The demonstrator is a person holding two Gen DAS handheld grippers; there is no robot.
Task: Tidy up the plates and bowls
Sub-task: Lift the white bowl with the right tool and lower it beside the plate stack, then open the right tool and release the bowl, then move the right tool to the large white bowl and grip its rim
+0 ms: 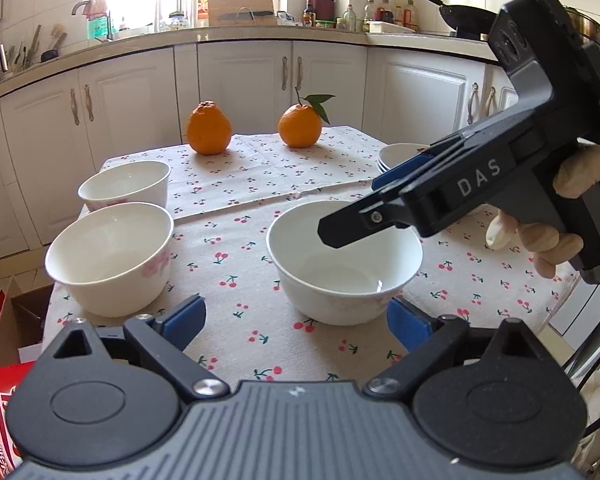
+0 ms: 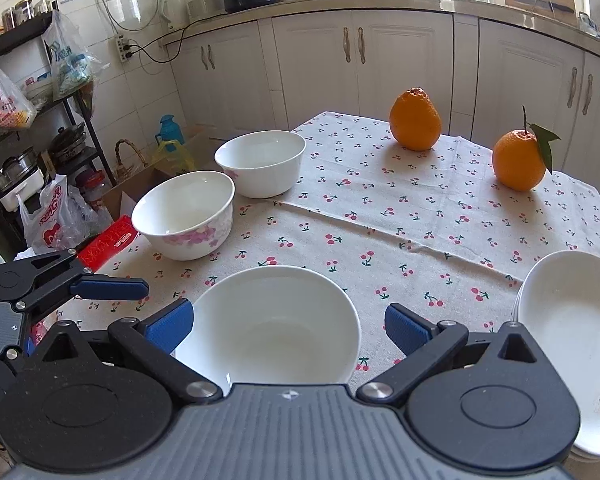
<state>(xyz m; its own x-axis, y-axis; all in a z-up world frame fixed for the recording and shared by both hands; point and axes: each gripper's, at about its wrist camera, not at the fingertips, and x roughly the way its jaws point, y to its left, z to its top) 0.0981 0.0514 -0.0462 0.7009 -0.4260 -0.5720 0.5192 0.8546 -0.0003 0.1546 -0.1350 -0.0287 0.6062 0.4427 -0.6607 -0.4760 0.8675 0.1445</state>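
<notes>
Three white bowls stand on the cherry-print tablecloth. The plain bowl (image 1: pixel 344 262) (image 2: pixel 274 326) is nearest. A pink-flowered bowl (image 1: pixel 110 258) (image 2: pixel 186 216) and another bowl (image 1: pixel 126 186) (image 2: pixel 262 162) stand at the left. A stack of white plates (image 1: pixel 400 156) (image 2: pixel 572 344) is at the right. My left gripper (image 1: pixel 298 324) is open, just short of the plain bowl. My right gripper (image 2: pixel 288 328) is open, its fingers either side of the plain bowl from above; it also shows in the left wrist view (image 1: pixel 352 216) over the bowl's rim.
Two oranges (image 1: pixel 209 128) (image 1: pixel 300 126) sit at the table's far side. A red box (image 2: pixel 108 242) lies off the table's left edge beside a cardboard box (image 1: pixel 20 320). White cabinets (image 1: pixel 240 88) stand behind the table.
</notes>
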